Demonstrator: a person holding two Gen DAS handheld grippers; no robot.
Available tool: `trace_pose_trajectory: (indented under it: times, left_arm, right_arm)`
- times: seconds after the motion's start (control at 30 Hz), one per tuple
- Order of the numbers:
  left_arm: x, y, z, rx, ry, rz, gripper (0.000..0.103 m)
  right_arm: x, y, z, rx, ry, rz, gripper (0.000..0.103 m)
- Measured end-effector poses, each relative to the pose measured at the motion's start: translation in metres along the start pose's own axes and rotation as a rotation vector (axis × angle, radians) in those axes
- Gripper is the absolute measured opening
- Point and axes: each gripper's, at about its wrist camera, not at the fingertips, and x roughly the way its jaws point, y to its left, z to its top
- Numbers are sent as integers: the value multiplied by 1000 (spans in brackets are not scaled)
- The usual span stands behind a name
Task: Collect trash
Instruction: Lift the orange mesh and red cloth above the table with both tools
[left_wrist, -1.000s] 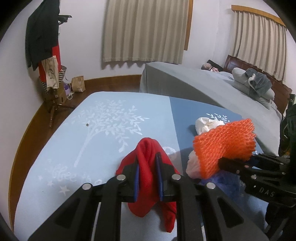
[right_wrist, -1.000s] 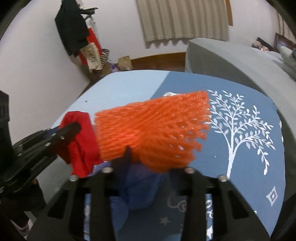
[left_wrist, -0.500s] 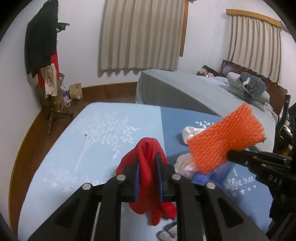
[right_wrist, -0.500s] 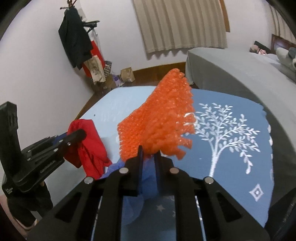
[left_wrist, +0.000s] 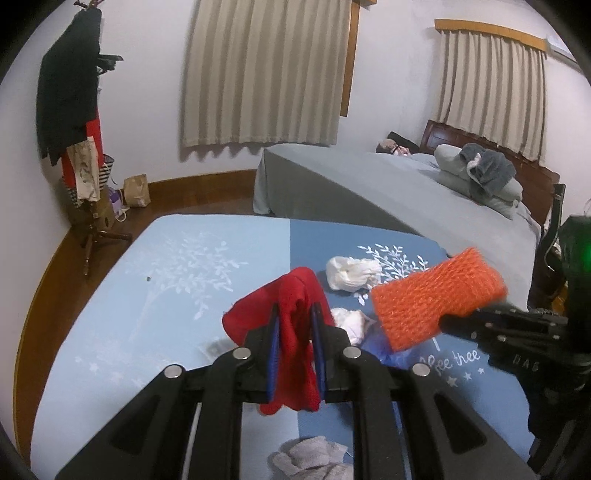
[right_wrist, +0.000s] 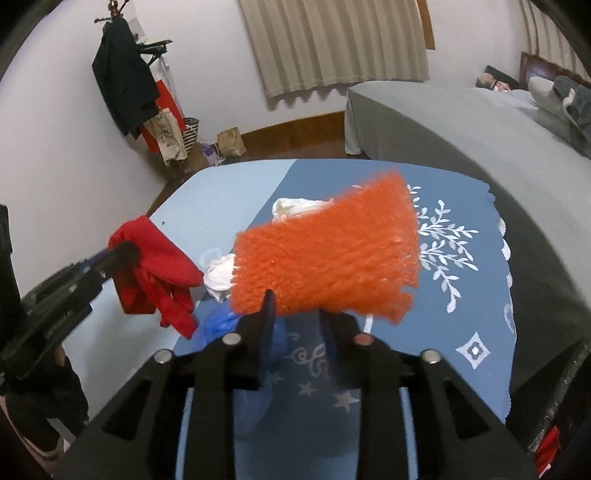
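Both tools are loaded — left tool grips the red cloth, right tool, jaws just widening, holds the orange foam net — next, find a bin.

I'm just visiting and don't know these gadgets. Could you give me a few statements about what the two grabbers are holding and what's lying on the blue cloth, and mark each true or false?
1. The left gripper is clamped on a red cloth. True.
2. The orange foam net lies flat on the table. False: it is up in the air at the right gripper.
3. White crumpled tissue lies on the blue tablecloth. True.
4. The tablecloth is plain, with no pattern. False: white trees are printed on it.
5. The bed has a red cover. False: it is grey.
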Motion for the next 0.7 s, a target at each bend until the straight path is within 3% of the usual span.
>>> trace_pose_trajectory:
  times: [0.27, 0.7]
  left_arm:
    - [2, -8, 3, 22, -4, -11, 16]
    - [-17, -22, 11, 42, -45, -46, 16]
  right_arm:
    - [-7, -5, 4, -32, -31, 8, 12]
    - [-35, -9, 8, -9, -66, -14, 10]
